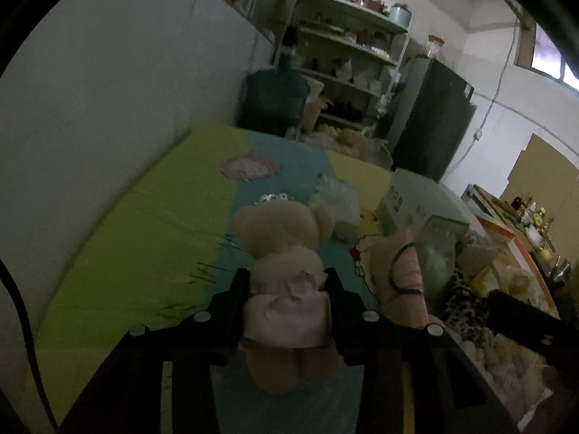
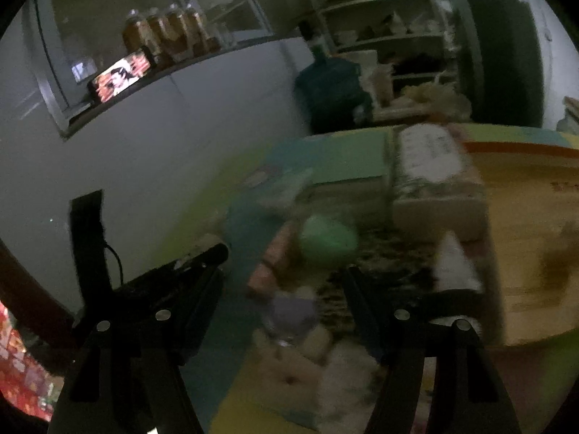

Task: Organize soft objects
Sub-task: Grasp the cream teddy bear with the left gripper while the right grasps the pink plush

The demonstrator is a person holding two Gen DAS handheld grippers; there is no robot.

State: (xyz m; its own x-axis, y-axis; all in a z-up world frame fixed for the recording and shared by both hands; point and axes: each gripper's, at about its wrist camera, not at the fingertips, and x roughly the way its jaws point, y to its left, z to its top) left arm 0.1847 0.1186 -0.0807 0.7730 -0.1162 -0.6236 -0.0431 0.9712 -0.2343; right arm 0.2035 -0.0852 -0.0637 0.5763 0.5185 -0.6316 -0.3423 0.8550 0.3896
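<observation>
The left gripper [image 1: 288,282] is clamped on the teddy bear [image 1: 286,253], its two black fingers pressing into the toy at the waist, one on each side, just above the pink skirt. The bear faces away from the camera, head up and legs hanging below the fingers, and is held above the play mat [image 1: 144,224], a surface of green, blue and yellow panels with cartoon prints. Beyond the bear's head, a crumpled clear plastic bag [image 1: 336,195] lies on the mat. To the right of the bear stands a rolled pink soft item [image 1: 398,271] with a dark band around it, and just beside that roll sits a pale green soft object [image 1: 436,264]. A light green box [image 1: 419,199] stands behind these two, further from the bear. A leopard-print fabric [image 1: 463,303] lies at the right of the pink roll. The right gripper [image 2: 286,264] has its fingers spread wide apart and grips nothing; it hangs over the pile of soft things at the right of the bear. The right wrist view is blurred, so only a green rounded soft object [image 2: 327,240] and a pale purple item [image 2: 293,313] can be made out between its fingers. A white wall [image 1: 108,90] borders the mat on the side opposite the pile.
</observation>
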